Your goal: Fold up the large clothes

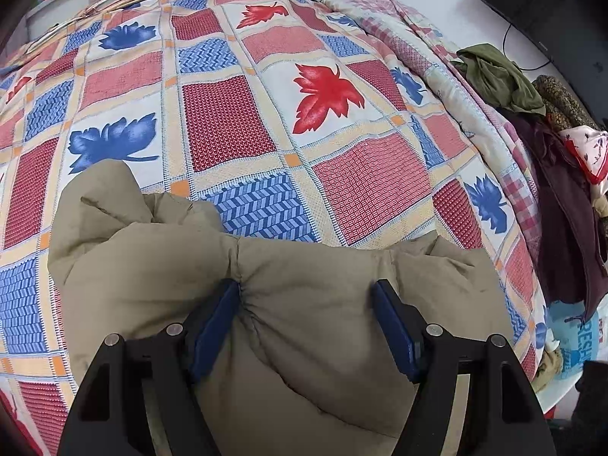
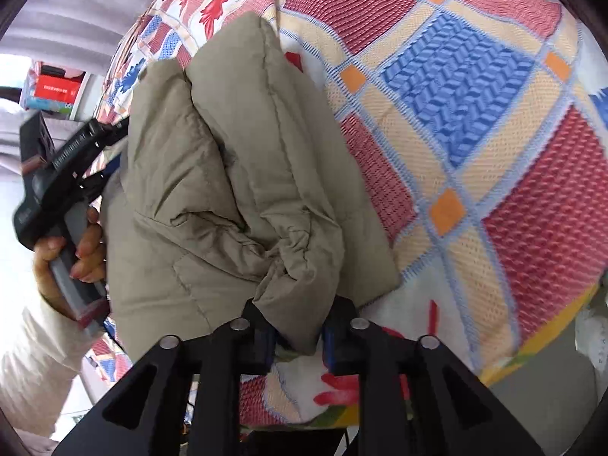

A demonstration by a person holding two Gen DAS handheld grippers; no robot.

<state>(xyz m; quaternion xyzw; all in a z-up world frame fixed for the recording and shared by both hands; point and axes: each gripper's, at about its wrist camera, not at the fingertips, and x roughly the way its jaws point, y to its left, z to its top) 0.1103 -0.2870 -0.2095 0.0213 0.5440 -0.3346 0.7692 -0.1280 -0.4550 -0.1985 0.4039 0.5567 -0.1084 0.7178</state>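
A khaki padded jacket (image 1: 159,258) lies bunched on a bed with a red, blue and cream patchwork cover (image 1: 235,114). My left gripper (image 1: 306,296) has its blue-padded jaws around a thick fold of the jacket and grips it. In the right wrist view the jacket (image 2: 228,190) is folded into a thick bundle. My right gripper (image 2: 298,323) is shut on a bunched corner of it, just above the cover (image 2: 475,152). The left gripper's body (image 2: 57,174) and the hand holding it show at the left edge, behind the jacket.
A pile of other clothes, olive (image 1: 497,76), dark maroon (image 1: 558,205) and floral, lies along the bed's right side. A rolled pink checked quilt (image 1: 410,38) runs along the far right. A dark screen (image 1: 551,3) stands against the wall. Shelves (image 2: 57,87) with red boxes stand left.
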